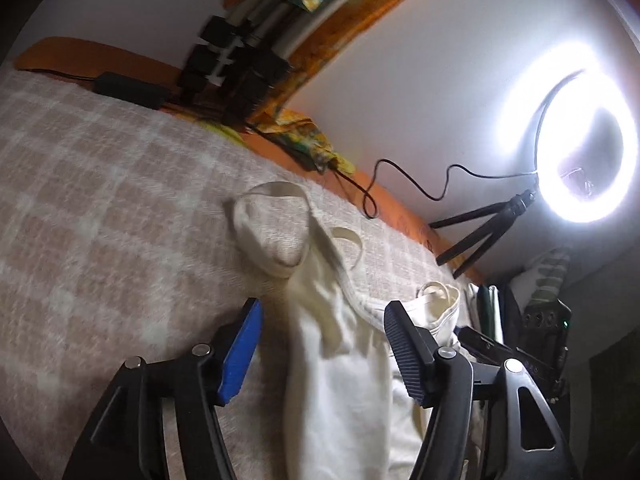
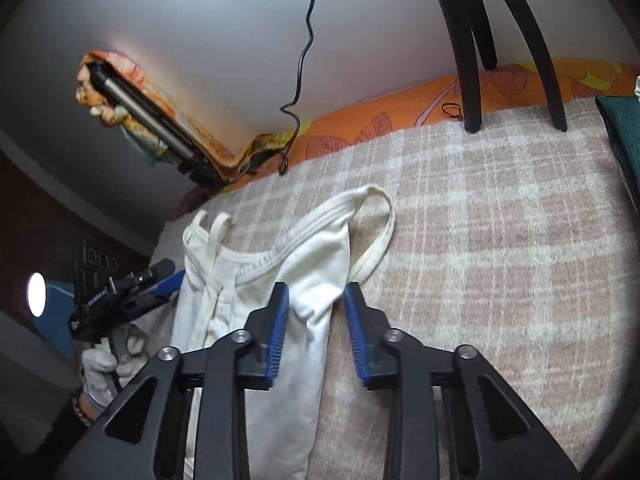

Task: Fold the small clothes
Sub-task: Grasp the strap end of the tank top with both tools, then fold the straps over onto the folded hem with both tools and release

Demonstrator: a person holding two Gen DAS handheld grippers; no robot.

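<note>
Here is the white undershirt (image 2: 320, 248), lying lengthwise on the checked blanket (image 2: 500, 240) that covers the bed, its shoulder straps at the far end and its body running toward the cameras. One strap loops out to the right in the right wrist view, flat on the blanket.

The right gripper (image 2: 316, 308) hangs just over the shirt's right edge. Its blue pads stand apart, a bunched fold of white fabric rising between them; the left pad lies against the cloth, the right pad sits at the fold's edge over the blanket, and no squeeze shows, so call it open around the fabric.

Over in the left wrist view, the left gripper (image 1: 320, 328) has its jaws wide. The shirt's body runs up between the fingers, nearer the right one, while the left pad stands well clear over bare blanket. It grips nothing. From the right wrist view the same gripper shows at the shirt's left side, held by a gloved hand (image 2: 108, 360).

At the far edge of the bed an orange patterned sheet (image 2: 380, 124) peeks out, a ring light (image 1: 580, 132) glares on its small tripod, and a black cable (image 1: 412, 184) trails along the wall.
</note>
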